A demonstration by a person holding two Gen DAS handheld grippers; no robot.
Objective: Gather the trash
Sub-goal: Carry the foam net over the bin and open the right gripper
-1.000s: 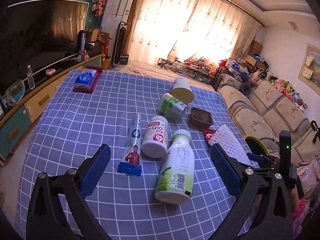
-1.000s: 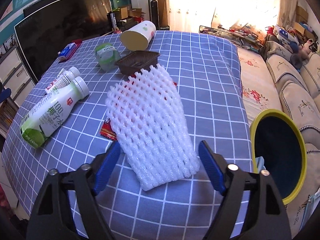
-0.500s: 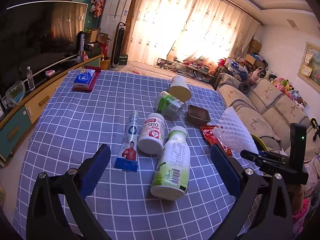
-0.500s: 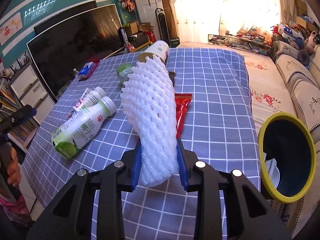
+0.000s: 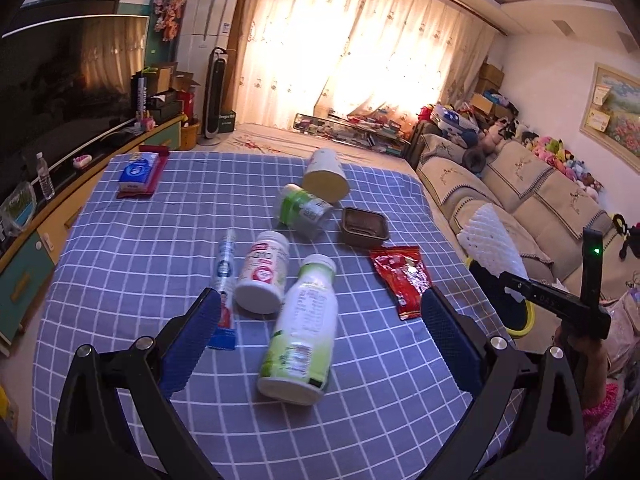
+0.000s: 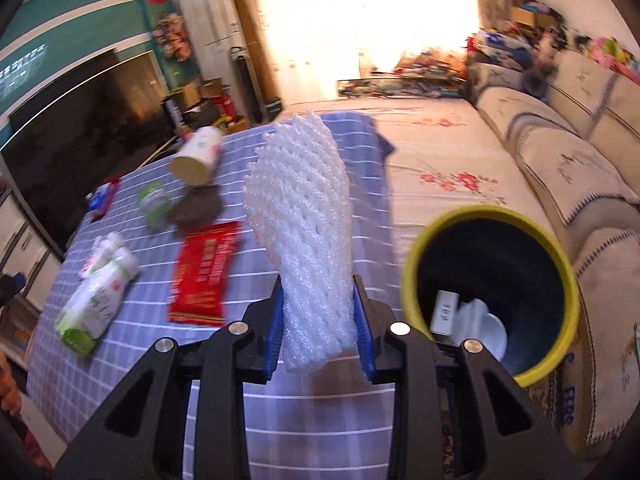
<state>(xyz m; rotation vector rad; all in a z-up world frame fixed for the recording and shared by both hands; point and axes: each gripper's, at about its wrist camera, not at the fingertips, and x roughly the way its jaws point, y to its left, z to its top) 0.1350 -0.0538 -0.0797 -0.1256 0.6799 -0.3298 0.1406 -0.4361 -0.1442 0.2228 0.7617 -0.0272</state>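
Observation:
My right gripper [image 6: 318, 322] is shut on a white foam net sleeve [image 6: 308, 216], which stands up from the blue pads above the table's right edge. The yellow-rimmed bin [image 6: 414, 248] stands just right of it, with white scraps inside. In the left wrist view the foam sleeve [image 5: 490, 242] hangs over the bin [image 5: 528, 318] off the table's right side. My left gripper [image 5: 316, 340] is open, its blue pads on either side of a lying green-and-white bottle [image 5: 302, 332]. A red wrapper [image 5: 402, 274] lies flat to the right of that bottle.
On the blue checked tablecloth [image 5: 140, 256] lie a white supplement jar [image 5: 264, 270], a toothpaste tube [image 5: 224, 280], a green-labelled can [image 5: 304, 210], a paper cup [image 5: 326, 176], a brown tray [image 5: 364, 226] and a tissue pack [image 5: 138, 170]. A beige sofa [image 5: 532, 204] runs along the right.
My right gripper closed on the foam sleeve, lifted it off the table and carried it right toward the bin, uncovering the red wrapper. My left gripper drifted slightly, still open.

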